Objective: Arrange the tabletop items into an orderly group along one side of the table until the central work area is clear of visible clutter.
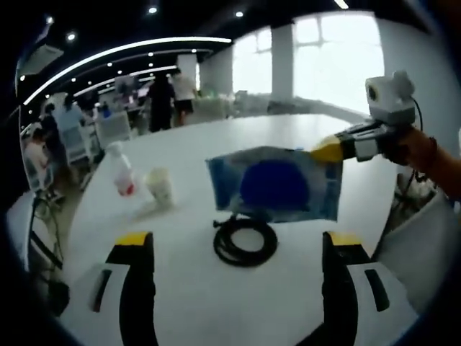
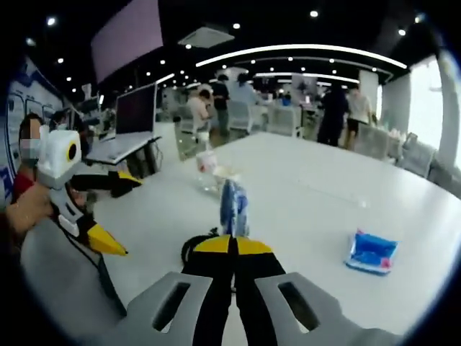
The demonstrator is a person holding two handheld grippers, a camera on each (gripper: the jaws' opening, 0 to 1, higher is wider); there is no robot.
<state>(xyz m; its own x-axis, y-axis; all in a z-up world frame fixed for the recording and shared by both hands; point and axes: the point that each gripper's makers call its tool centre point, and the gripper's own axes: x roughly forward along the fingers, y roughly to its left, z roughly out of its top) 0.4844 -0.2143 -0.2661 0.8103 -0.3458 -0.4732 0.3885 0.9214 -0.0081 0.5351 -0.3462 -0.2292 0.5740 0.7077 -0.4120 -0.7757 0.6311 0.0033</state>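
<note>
My right gripper is shut on a blue and white flat packet, which I see edge-on above its jaws. In the left gripper view the same packet hangs face-on above the white table, pinched at its upper right corner by the right gripper. A coiled black cable lies on the table just below the packet. My left gripper is open, its jaws wide apart on either side of the cable, holding nothing. The left gripper also appears at the left of the right gripper view.
A clear bottle with a red label and a white cup stand at the left. A small blue wipes pack lies on the table at the right. Several people, chairs and desks stand beyond the far table edge.
</note>
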